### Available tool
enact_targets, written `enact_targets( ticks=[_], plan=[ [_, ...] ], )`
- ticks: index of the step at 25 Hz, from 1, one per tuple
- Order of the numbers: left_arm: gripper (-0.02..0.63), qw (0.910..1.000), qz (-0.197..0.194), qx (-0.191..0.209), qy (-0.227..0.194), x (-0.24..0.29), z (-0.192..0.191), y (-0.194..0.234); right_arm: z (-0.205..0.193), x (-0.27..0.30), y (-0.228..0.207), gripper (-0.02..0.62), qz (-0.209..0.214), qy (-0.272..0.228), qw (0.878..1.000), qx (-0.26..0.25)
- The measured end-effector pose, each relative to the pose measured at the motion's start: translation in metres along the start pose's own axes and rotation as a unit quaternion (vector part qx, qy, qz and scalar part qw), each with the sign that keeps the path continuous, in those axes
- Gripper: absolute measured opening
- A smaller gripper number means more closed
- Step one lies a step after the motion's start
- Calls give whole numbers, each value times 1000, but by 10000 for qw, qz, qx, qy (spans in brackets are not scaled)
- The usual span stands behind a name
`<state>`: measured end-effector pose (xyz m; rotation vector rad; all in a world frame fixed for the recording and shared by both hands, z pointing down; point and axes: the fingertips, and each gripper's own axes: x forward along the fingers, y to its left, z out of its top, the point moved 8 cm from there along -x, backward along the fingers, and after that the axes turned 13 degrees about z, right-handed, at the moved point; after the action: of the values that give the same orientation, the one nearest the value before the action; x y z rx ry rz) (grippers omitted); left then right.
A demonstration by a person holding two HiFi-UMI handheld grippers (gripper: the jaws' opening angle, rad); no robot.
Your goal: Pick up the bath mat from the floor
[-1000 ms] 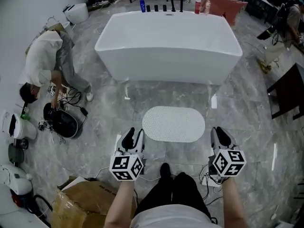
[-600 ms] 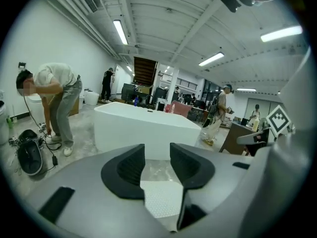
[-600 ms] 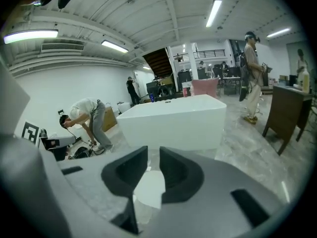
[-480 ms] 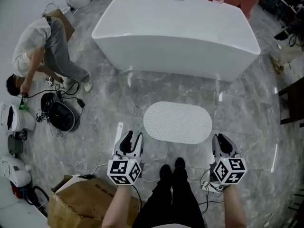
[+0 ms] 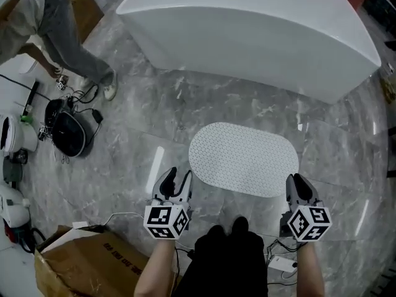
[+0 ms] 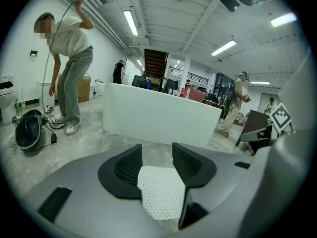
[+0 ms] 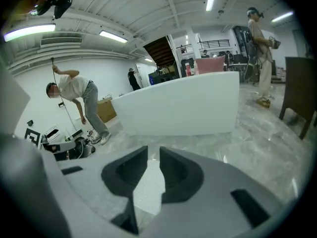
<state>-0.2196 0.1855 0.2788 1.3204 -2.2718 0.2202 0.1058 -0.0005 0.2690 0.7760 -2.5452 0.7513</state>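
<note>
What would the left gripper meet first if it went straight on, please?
Most likely the bath mat, on the floor ahead of the left gripper, whose empty jaws are opening; depth is unclear.

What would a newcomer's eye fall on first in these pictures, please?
The large white freestanding bathtub fills the top of the head view. Before it, the white oval dotted bath mat lies flat on the grey marble floor. The left hand-held gripper, its jaws opening with nothing between them, and the right hand-held gripper flank the mat's near edge.
</note>
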Motion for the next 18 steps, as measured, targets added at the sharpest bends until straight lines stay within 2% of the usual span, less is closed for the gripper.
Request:
enact_targets(
  ticks=[3,11,18],
  plan=[
    [201,10000,44,24,29,46,-54,8,-43,49,-33,77,133,-40,9998,110],
    [212,9997,227,-36,127,150,-189,35,-154,159,-99,77,333,20,9994,5],
    [224,9986,378,92,357,213,-275,57,-225,227,-126,77,543,128,9984,-109]
  ],
)
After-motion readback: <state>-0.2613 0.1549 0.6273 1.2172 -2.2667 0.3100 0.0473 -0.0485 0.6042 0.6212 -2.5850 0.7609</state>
